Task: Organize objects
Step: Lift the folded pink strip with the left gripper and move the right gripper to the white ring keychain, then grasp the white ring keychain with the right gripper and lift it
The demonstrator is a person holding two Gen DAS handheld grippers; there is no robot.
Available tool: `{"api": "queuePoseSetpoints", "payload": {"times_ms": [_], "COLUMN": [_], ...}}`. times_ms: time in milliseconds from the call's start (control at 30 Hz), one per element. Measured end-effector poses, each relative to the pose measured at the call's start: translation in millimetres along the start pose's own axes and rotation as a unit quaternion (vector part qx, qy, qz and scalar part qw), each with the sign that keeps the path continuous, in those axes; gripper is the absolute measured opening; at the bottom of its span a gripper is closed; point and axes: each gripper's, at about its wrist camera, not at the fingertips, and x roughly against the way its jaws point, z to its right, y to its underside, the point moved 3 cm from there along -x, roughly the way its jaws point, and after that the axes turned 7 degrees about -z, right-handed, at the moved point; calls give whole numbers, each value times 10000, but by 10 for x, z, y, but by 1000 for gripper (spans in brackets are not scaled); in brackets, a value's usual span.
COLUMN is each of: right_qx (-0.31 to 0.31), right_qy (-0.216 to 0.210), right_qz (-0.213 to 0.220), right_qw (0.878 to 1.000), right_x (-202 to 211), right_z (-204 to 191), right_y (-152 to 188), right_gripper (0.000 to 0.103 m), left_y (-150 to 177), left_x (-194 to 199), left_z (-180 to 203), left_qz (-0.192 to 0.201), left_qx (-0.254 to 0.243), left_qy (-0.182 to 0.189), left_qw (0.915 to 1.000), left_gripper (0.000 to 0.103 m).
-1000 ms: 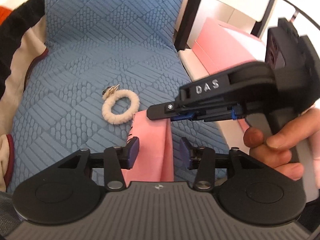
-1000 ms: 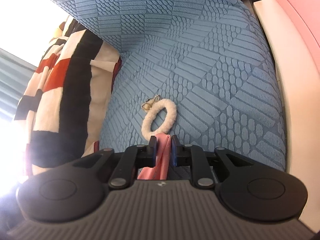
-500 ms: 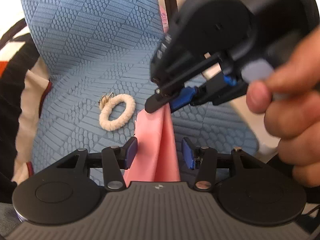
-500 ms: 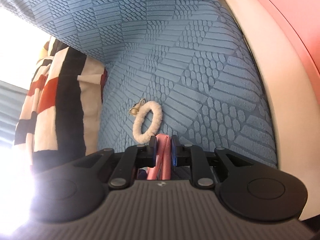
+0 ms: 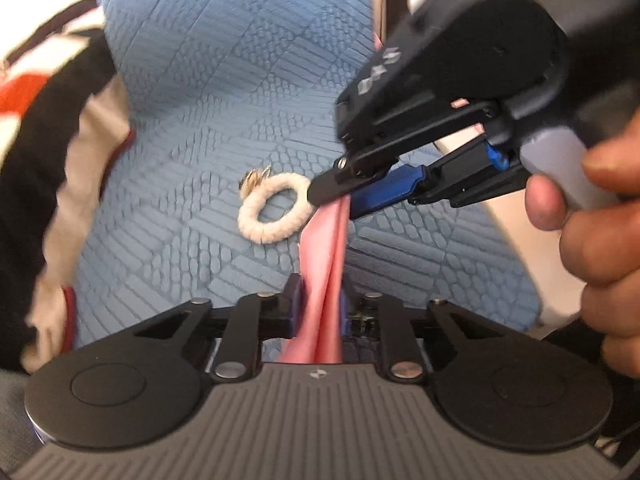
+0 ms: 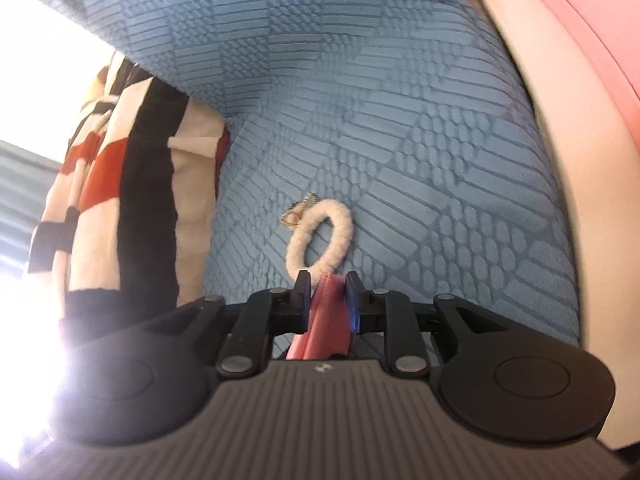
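A pink cloth (image 5: pixel 326 276) is stretched in a folded strip between the two claws, above a blue textured cushion (image 5: pixel 240 92). The left claw (image 5: pixel 320 304) is clenched on the cloth's near end, its blue pads pressing the fabric from both sides. The right claw (image 5: pixel 340 200), held by a hand (image 5: pixel 592 216) at the right of the left wrist view, grips the far end; in its own view, the right claw (image 6: pixel 328 300) pinches the pink fabric between its pads. Just beyond the cloth, a cream fuzzy ring (image 5: pixel 276 214) with a small metal charm (image 5: pixel 254 178) lies flat on the cushion. A black, red and white striped blanket (image 6: pixel 116 184) lies bunched along the cushion's left side.
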Motion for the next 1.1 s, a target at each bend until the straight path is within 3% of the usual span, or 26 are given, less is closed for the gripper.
{"api": "queuePoseSetpoints", "payload": {"times_ms": [133,333,600,700,900,1033,1100], "right_qx": [203,740,1745,1827,2371,2723,2756], "right_qy": [-15,439,1110,1102,1267,1437,1477], "right_qz": [162,131,-6,-69,-81,-166,-151], "right_qw": [9997,9962,9784,9770,9631,9513,9497], "right_x": [23,-126,-424,-512,-632,-673,-668], "right_z": [-77,-141,-317,-337,-423,-446,-432], "right_y": [-95,-240,-324,-357,-356,-332,-326], "right_gripper": [33,33,33,32,26,12,10], "left_y": [9,36,10,15,19,14,6], "left_x": [35,-9,-76,-107,-169,-188,-198], "left_z": [-202,-471,-565,-575,-577,-591,-604], "left_qz": [-64,-148,-167,-185,-285,-265,-232], "left_qx": [571,1170,1251,1238,1261,1280,1300], "left_qy": [258,489,578,580,600,617,641], "left_qw": [9980,9918,9903,9904,9898,9895,9892], "left_gripper": [18,18,18,18,19,19,19]}}
